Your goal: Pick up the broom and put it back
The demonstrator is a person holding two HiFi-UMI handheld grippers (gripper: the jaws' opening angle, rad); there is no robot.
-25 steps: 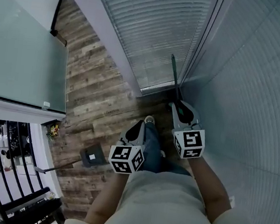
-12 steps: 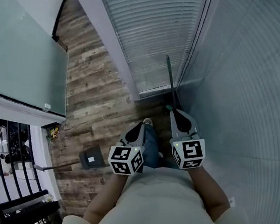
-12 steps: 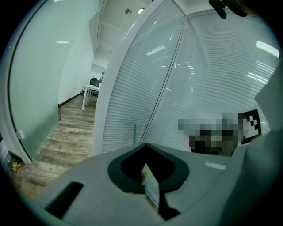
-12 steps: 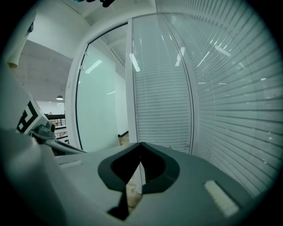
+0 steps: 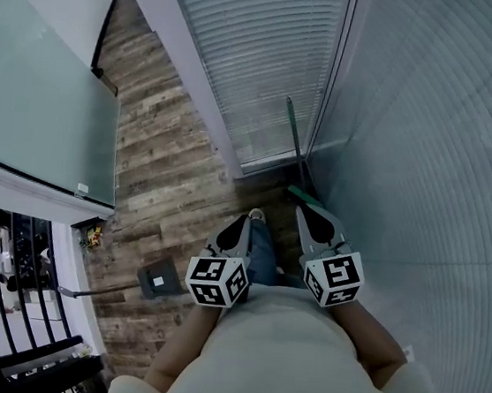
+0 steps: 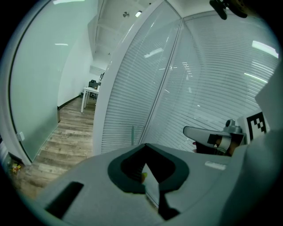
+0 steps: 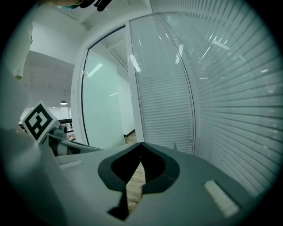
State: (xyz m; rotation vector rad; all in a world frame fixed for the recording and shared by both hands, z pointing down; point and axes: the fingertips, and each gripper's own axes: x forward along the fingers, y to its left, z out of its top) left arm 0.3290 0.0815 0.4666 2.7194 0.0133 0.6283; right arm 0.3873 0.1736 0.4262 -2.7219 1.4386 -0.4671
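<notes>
The broom leans upright in the corner where two blind-covered glass walls meet, its thin green handle (image 5: 292,137) above the head (image 5: 303,193) on the floor. In the left gripper view the handle (image 6: 132,134) shows as a short green bar against the blinds. My right gripper (image 5: 303,210) is shut and holds nothing, its tips just short of the broom head; from its own camera the jaws (image 7: 141,145) meet. My left gripper (image 5: 241,221) is shut and bare too, beside the person's shoe and left of the broom.
A dark dustpan (image 5: 159,278) with a long handle lies on the wood floor at the lower left. A frosted glass partition (image 5: 35,103) stands to the left, with black railings (image 5: 2,295) below it. Blinds (image 5: 427,169) close in the right side.
Both grippers have drawn back from the corner toward the person, the right one farther. The broom stays leaning in the corner, free of the right gripper.
</notes>
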